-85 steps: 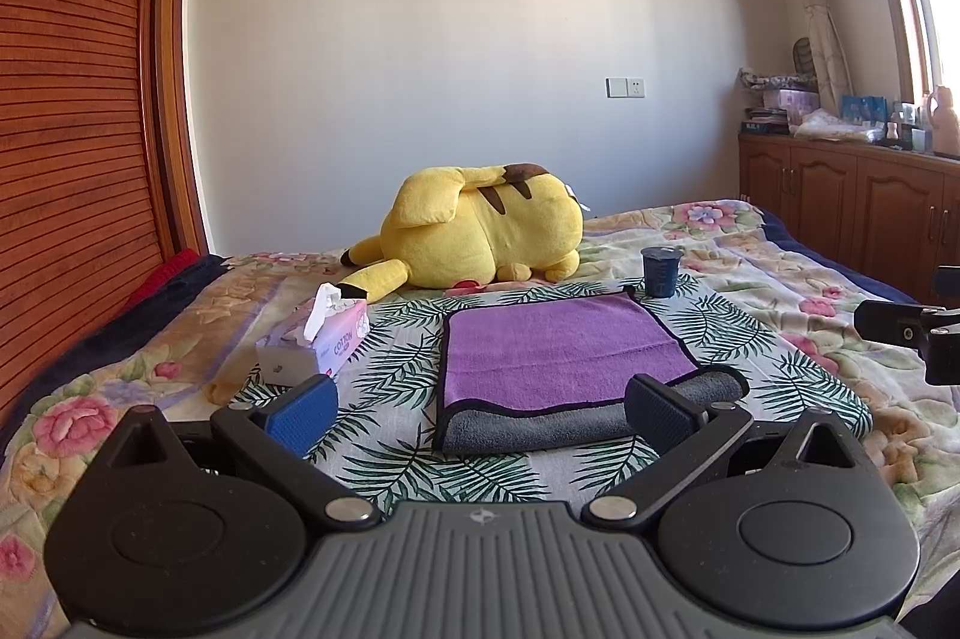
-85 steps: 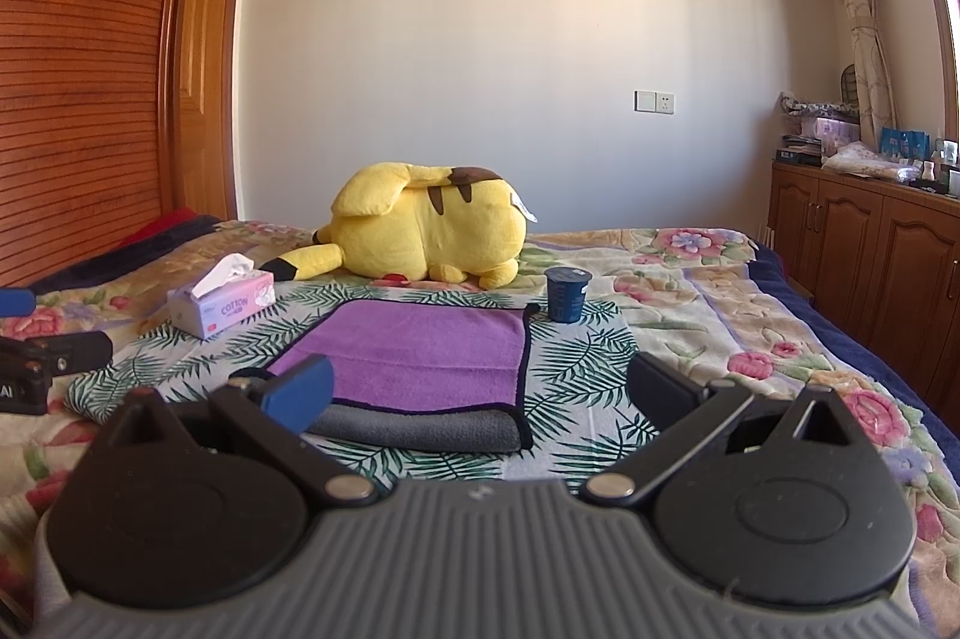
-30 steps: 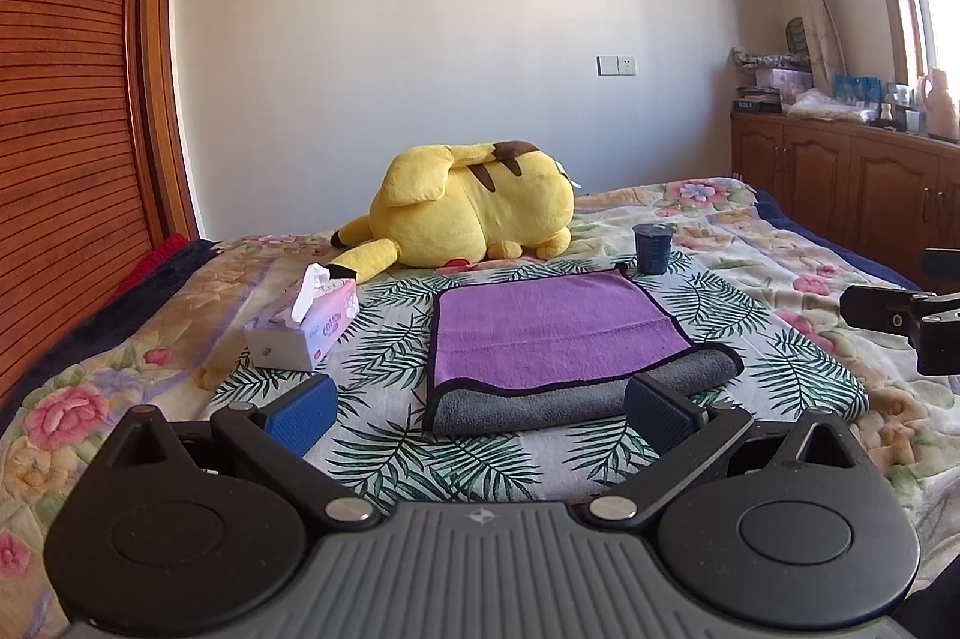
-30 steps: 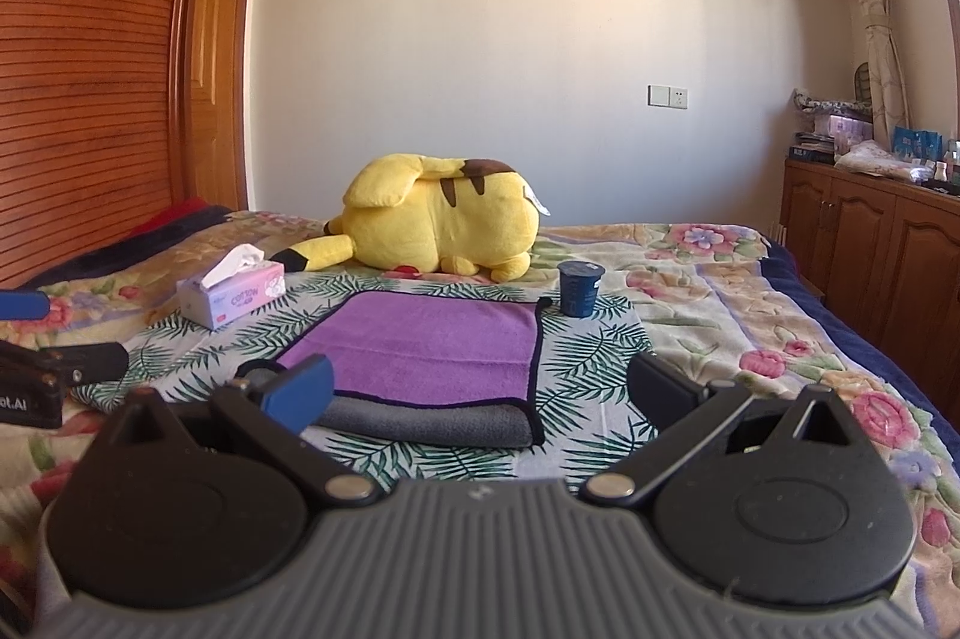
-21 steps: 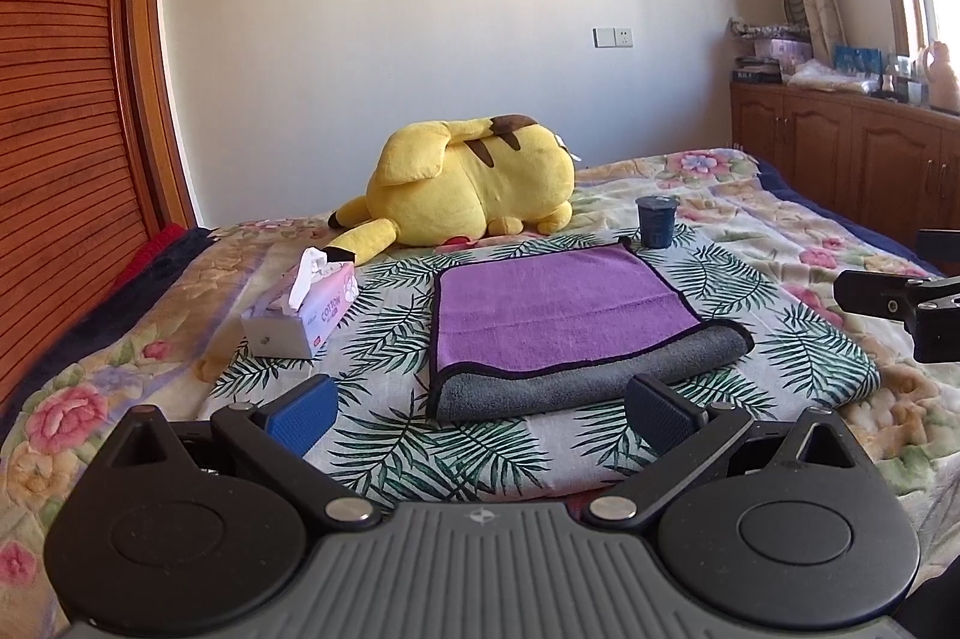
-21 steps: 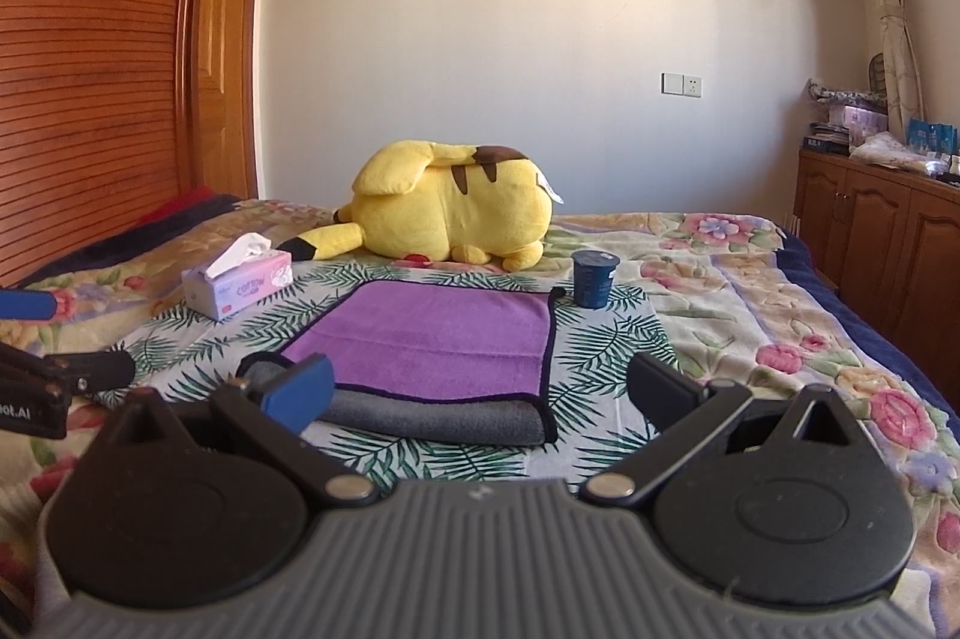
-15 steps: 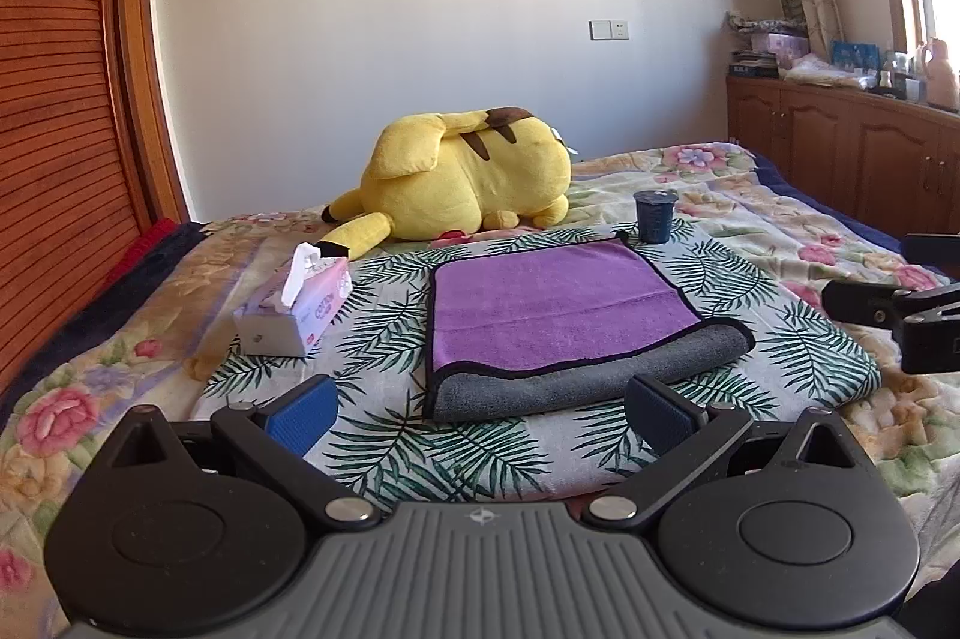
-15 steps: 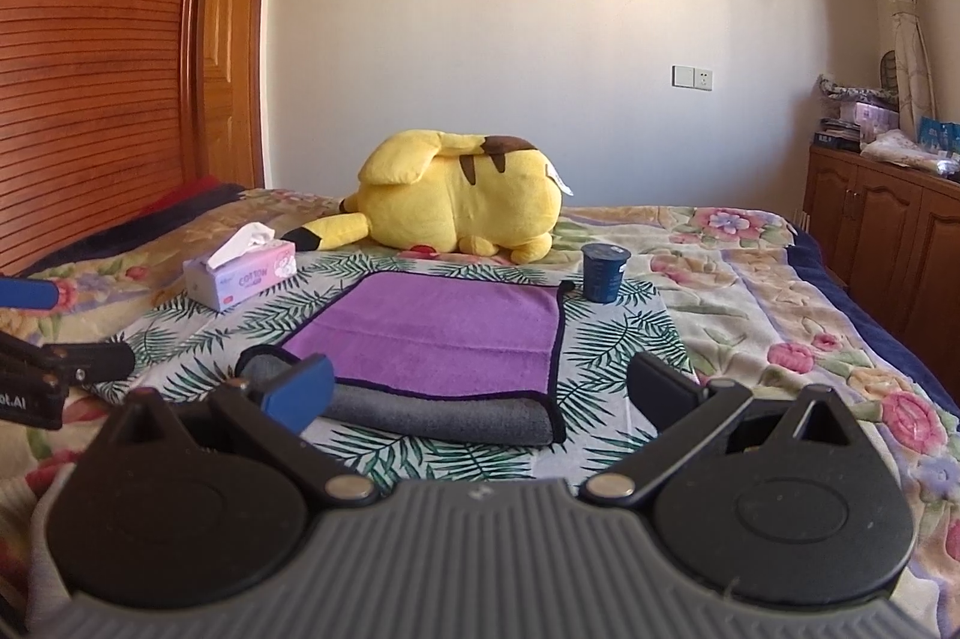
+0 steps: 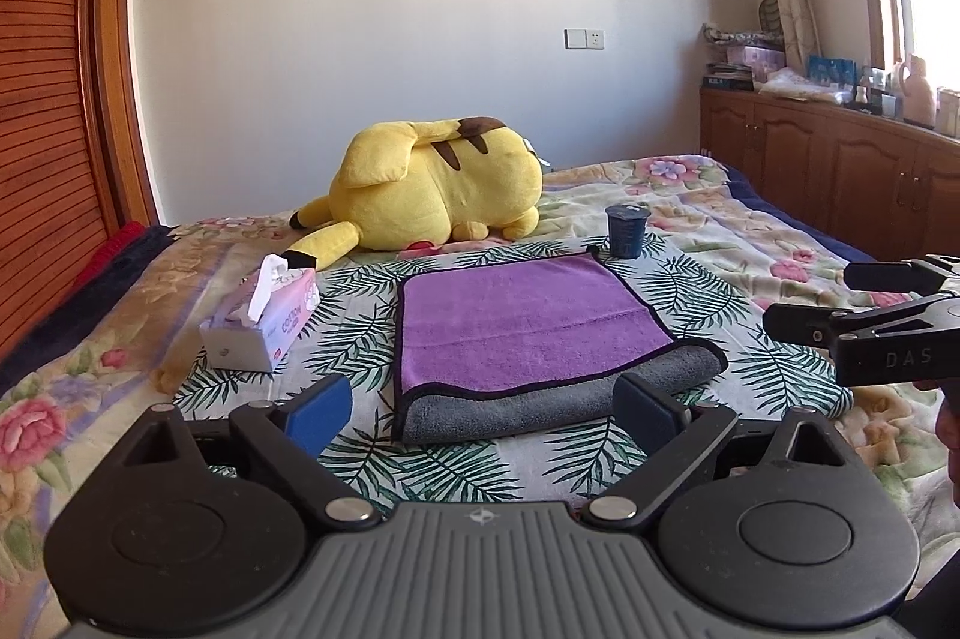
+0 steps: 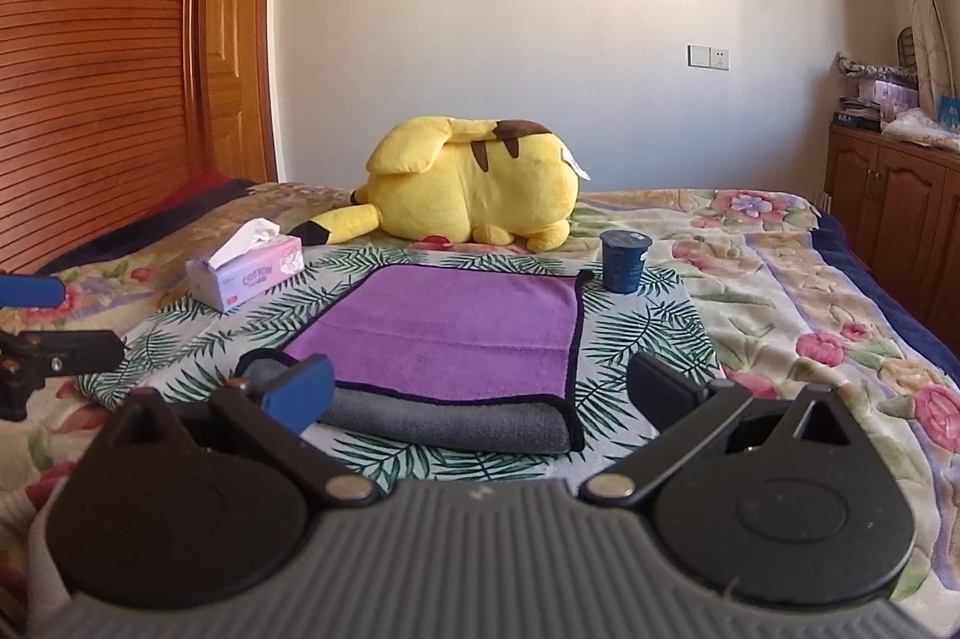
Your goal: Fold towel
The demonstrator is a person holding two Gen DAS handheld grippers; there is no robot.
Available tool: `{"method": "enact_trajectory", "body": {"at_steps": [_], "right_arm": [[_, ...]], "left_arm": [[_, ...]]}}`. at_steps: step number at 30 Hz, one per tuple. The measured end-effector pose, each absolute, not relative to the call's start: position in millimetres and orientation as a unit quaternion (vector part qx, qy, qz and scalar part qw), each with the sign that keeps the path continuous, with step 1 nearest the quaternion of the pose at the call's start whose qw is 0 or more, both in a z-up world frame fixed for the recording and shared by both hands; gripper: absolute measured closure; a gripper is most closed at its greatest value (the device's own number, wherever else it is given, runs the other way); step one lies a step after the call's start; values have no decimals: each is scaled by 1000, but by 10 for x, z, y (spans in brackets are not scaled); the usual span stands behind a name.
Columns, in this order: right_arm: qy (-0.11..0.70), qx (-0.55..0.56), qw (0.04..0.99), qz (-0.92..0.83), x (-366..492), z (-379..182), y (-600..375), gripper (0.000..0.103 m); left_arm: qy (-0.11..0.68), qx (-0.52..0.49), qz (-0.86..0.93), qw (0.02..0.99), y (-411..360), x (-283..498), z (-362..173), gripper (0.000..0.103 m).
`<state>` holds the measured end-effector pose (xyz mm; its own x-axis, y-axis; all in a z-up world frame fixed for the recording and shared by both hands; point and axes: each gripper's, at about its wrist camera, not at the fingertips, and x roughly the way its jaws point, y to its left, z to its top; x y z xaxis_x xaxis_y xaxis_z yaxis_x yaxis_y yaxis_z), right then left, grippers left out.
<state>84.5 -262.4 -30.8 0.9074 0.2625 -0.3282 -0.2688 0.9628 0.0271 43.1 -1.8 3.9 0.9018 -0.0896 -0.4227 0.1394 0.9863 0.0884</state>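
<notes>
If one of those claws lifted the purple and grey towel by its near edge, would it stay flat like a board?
Probably not. The purple and grey towel looks like soft plush cloth, and its grey underside bulges in a rounded roll at the near edge, so it would likely droop and hang. It seems light for its size. Its fuzzy surface should grip rather than slip, though a thick fold may spring open.

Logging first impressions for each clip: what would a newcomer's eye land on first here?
Most likely the big yellow plush toy lying at the far side of the bed, against the pale wall. Next, the purple towel, folded over its grey underside, on the palm-leaf cloth in front of it, between a tissue box on the left and a dark blue cup at its far right corner. Both tongs, left and right, are open just short of the towel's near edge.
</notes>
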Motion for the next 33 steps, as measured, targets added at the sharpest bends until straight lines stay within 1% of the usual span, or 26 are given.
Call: {"method": "enact_trajectory", "body": {"at_steps": [4, 11, 12, 13, 15, 20, 25, 30, 33], "right_arm": [[170, -9, 975, 139, 935, -316, -2623, 0], [185, -13, 971, 148, 1122, -352, -2621, 1], [188, -13, 971, 150, 1149, -360, -2623, 2], [191, -12, 970, 151, 1174, -370, -2626, 7], [199, -11, 968, 154, 1234, -390, -2628, 11], [215, -8, 964, 158, 1362, -441, -2632, 11], [235, -8, 958, 165, 1505, -484, -2618, 11], [252, -9, 953, 170, 1643, -529, -2596, 15], [253, 2, 952, 173, 1717, -533, -2615, 15]], "left_arm": [[217, 60, -63, 972, -11, 509, 45, 30], [233, 59, -64, 969, 49, 705, 22, 33], [235, 58, -64, 968, 58, 734, 14, 33], [237, 58, -63, 968, 69, 764, 4, 33], [244, 56, -63, 966, 87, 830, -23, 34], [259, 66, -63, 962, 116, 985, -90, 38], [269, 68, -63, 959, 137, 1118, -131, 39], [272, 80, -68, 957, 125, 1238, -156, 39], [276, 84, -70, 955, 136, 1337, -183, 39]]}}
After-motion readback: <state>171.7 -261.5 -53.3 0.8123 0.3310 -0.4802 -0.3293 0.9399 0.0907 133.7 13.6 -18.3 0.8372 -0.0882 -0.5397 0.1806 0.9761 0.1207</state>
